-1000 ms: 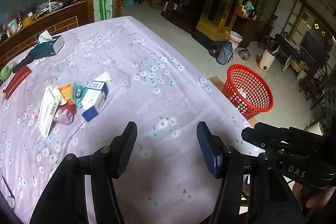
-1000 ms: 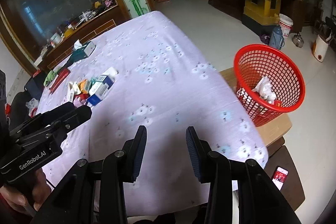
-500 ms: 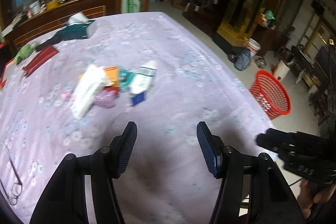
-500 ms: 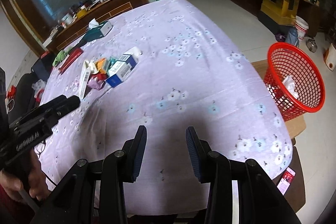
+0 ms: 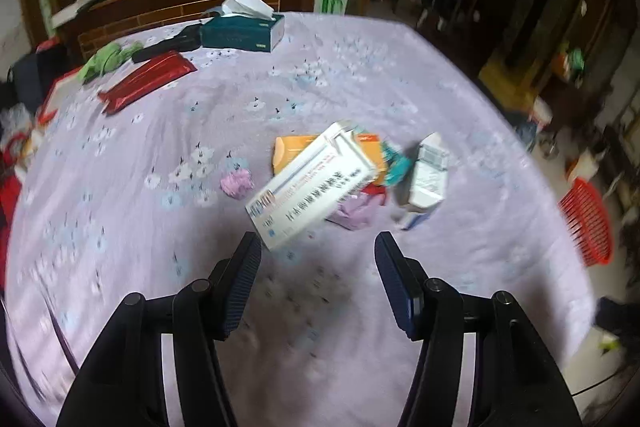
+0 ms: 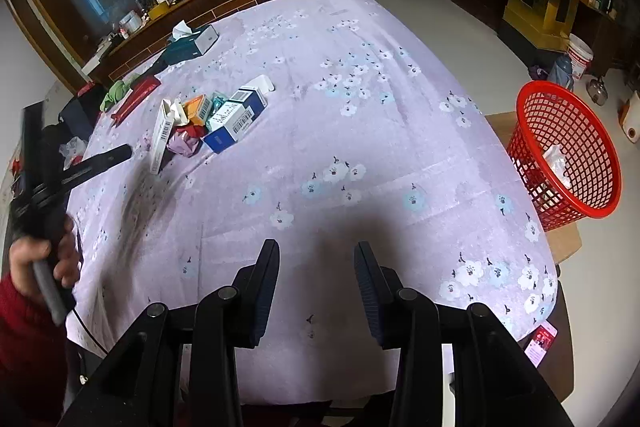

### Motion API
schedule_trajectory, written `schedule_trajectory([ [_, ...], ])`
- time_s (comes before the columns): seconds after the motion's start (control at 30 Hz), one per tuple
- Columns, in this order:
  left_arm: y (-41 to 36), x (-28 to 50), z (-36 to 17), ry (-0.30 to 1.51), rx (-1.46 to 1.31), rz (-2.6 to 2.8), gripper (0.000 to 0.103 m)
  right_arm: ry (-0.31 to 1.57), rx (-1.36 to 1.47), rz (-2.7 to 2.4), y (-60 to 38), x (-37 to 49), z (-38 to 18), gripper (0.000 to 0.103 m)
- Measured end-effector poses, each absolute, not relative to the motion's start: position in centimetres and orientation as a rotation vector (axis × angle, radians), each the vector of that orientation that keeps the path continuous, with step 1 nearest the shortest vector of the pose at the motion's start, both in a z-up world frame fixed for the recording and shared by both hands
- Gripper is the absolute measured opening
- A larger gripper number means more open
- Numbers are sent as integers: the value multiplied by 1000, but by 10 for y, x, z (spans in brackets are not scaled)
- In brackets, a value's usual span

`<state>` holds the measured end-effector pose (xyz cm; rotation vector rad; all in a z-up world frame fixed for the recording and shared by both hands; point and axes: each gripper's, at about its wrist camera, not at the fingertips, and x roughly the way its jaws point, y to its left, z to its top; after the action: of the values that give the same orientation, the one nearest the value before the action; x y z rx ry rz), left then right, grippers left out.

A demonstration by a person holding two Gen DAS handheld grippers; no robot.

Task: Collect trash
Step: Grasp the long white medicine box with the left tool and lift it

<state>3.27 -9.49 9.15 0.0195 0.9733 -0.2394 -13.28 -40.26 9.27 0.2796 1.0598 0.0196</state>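
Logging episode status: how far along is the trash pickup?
Done: some white scraps already lie in the red basket. In hand: nothing; left gripper is open, aimed at the long white box; right gripper is open over bare cloth. Left: the whole box pile on the table.

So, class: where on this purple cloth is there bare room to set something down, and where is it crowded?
Free: the wide stretch of cloth between the trash pile and the edge by the red basket, and the near strip before the open right gripper. Crowded: the pile itself, and the far corner around the tissue box and red packet.
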Motion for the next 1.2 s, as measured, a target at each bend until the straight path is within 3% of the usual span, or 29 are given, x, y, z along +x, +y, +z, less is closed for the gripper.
schedule_trajectory([
  [0.2, -107, 66, 68, 981, 204, -295, 68, 1075, 283, -16, -413, -137, 91, 42],
  [0.63, -109, 106, 41, 1012, 174, -389, 67, 1088, 293, -45, -420, -127, 94, 42],
  [0.87, -110, 98, 49, 952, 150, -349, 36, 1103, 328, 2, -409, -97, 95, 45],
  [1.2, -77, 65, 72, 931, 65, -291, 18, 1135, 368, 111, -365, -25, 86, 45],
])
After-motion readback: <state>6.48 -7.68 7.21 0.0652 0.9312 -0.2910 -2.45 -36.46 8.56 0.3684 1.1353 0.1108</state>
